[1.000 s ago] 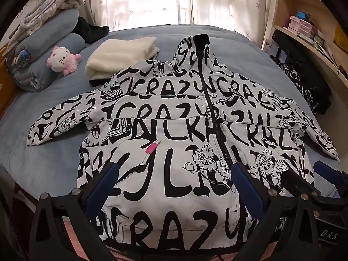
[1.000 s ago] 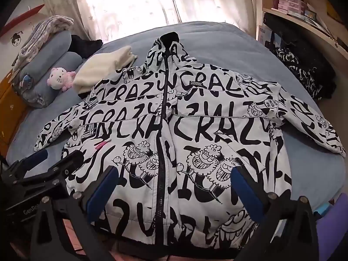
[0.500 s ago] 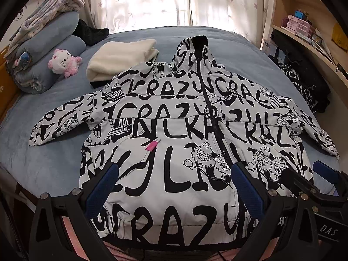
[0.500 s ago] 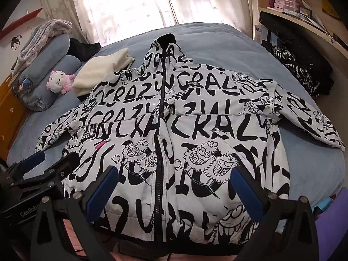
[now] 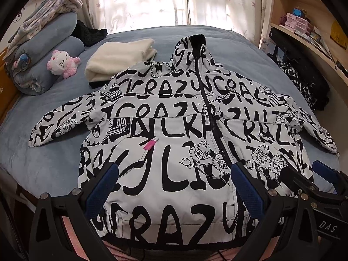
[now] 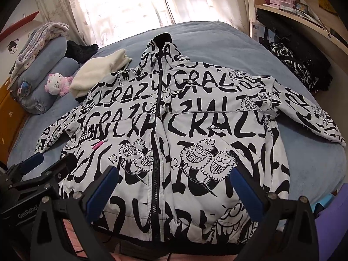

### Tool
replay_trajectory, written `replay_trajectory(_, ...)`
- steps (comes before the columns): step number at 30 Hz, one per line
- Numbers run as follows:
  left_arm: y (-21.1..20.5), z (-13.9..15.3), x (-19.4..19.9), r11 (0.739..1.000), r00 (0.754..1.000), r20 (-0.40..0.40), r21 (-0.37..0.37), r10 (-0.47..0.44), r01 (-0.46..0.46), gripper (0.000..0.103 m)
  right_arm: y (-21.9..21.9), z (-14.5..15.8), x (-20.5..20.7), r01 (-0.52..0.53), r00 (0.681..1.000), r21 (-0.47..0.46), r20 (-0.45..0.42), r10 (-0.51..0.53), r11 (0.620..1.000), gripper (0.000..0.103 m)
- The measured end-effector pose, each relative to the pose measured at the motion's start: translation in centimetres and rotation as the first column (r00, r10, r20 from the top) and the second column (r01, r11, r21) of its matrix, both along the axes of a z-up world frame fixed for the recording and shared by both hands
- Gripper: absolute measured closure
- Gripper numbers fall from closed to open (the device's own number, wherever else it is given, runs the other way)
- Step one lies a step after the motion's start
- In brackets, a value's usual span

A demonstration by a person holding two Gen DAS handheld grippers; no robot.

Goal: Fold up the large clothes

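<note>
Jacket [image 5: 174,130]: flat on my bed [image 5: 239,50], zipped, sleeves out. My left gripper [image 5: 174,187] and right gripper [image 6: 174,187] spread above its hem, empty. Cream bundle [image 5: 117,61] beside its hood.

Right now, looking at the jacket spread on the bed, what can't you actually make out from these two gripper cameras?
- Jacket hem: in both wrist views, the open left gripper and open right gripper frames cover its lower corners.
- Folded cream fabric: in the right wrist view, the jacket's shoulder hides its near edge.
- Chest label: print too small to read.
- Shelf boxes: too small, warped by fisheye.
</note>
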State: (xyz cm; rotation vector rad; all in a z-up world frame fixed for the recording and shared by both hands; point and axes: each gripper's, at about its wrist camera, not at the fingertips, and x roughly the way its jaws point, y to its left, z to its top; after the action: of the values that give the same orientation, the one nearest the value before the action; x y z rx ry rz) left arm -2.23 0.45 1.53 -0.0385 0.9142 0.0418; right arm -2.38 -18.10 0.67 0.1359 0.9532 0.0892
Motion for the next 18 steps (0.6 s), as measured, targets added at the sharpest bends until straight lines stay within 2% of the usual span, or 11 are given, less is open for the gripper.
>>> replay_trajectory(18, -0.26, -0.22, -0.48, 1.000, 1.000, -0.007, 0.007, -0.003, 0.003, 0.001, -0.17, -0.20, -0.07, -0.001, 1.000, 0.003, 0.001, 0.001, 1.000, 0.000)
